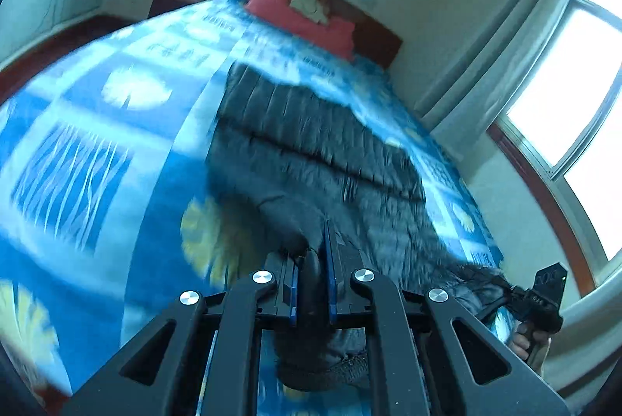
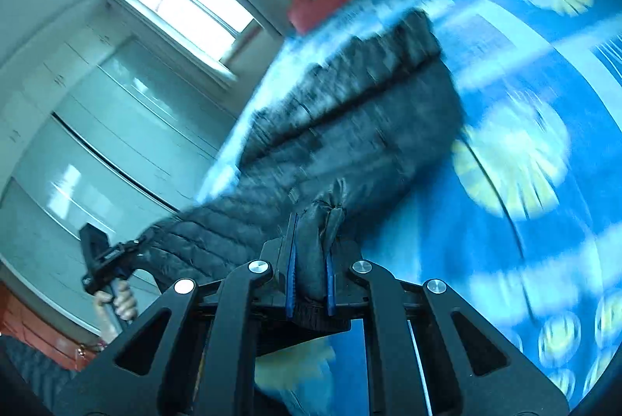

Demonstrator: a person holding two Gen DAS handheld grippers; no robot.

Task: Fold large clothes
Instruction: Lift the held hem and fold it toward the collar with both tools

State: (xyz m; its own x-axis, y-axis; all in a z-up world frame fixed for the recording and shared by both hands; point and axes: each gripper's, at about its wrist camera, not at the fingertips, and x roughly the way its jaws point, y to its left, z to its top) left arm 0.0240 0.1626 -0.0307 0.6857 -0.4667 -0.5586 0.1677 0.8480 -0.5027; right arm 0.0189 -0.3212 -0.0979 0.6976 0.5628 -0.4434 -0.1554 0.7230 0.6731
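Observation:
A large black quilted puffer jacket (image 1: 311, 144) lies across a blue patterned bed (image 1: 116, 128), its near edge lifted off the bed. My left gripper (image 1: 313, 260) is shut on a bunched part of the jacket's near edge. My right gripper (image 2: 311, 252) is shut on another bunched part of the jacket (image 2: 350, 120). The right gripper also shows at the lower right of the left wrist view (image 1: 538, 303), holding the jacket's end. The left gripper shows at the lower left of the right wrist view (image 2: 107, 260). The views are motion-blurred.
A red pillow (image 1: 299, 11) lies at the head of the bed by a dark wooden headboard (image 1: 373, 27). Windows (image 1: 575, 85) and curtains line the right wall. Pale wardrobe doors (image 2: 97, 128) stand beside the bed.

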